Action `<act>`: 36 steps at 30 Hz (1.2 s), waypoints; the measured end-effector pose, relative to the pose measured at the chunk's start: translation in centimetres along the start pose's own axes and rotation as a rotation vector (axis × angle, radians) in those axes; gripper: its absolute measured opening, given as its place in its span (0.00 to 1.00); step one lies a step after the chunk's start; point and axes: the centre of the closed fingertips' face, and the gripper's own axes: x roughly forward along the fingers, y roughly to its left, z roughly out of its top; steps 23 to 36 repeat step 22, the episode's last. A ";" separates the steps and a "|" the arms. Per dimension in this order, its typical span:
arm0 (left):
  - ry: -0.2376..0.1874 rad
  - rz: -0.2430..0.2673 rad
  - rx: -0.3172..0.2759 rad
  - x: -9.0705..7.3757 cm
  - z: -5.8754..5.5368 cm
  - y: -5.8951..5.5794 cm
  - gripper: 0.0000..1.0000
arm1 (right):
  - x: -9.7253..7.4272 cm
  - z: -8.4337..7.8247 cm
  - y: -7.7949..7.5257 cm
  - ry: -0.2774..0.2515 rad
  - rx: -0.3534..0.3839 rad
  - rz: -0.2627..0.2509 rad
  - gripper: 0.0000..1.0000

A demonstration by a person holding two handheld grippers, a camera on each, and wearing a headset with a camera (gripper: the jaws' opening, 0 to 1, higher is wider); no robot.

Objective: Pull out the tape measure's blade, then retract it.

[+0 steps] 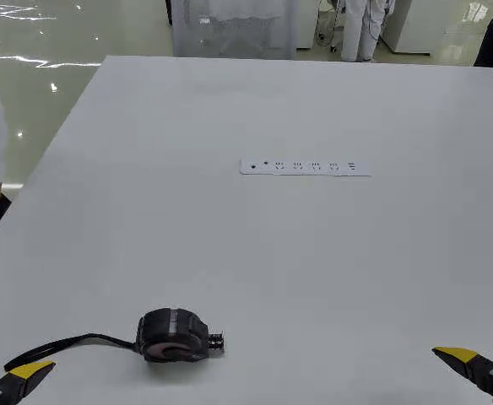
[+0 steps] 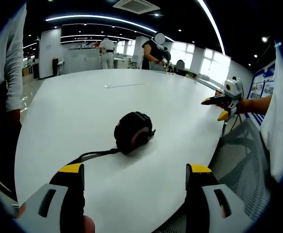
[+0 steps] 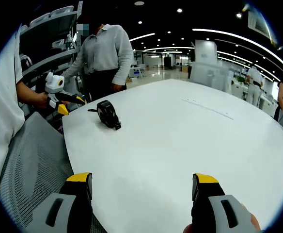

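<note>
Left gripper (image 2: 135,169): low at near edge of table (image 1: 331,270), just left of tape measure (image 1: 172,335), aimed at it; jaws spread wide, nothing btwn.
Right gripper (image 3: 144,178): well right of tape measure; jaws spread, empty.
Tape measure: black, blade in, hook end facing right; wrist strap (image 1: 61,344) trailing left toward left gripper.
Power strip (image 1: 306,167): flat, well beyond tape measure.

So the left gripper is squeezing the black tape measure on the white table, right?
Not quite. The left gripper is not squeezing anything: its jaws stand wide open, and the black tape measure lies free on the white table, ahead of the jaws and apart from them. The left gripper view shows the gap.
</note>
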 end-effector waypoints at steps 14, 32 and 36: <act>-0.013 0.023 0.002 -0.3 0.0 0.6 0.87 | -0.2 -0.3 0.1 0.003 0.016 -0.004 0.86; -0.008 0.009 -0.004 -0.4 -0.2 0.4 0.86 | -0.4 -0.4 0.0 0.004 0.016 -0.006 0.85; -0.008 0.009 -0.004 -0.4 -0.2 0.4 0.86 | -0.4 -0.4 0.0 0.004 0.016 -0.006 0.85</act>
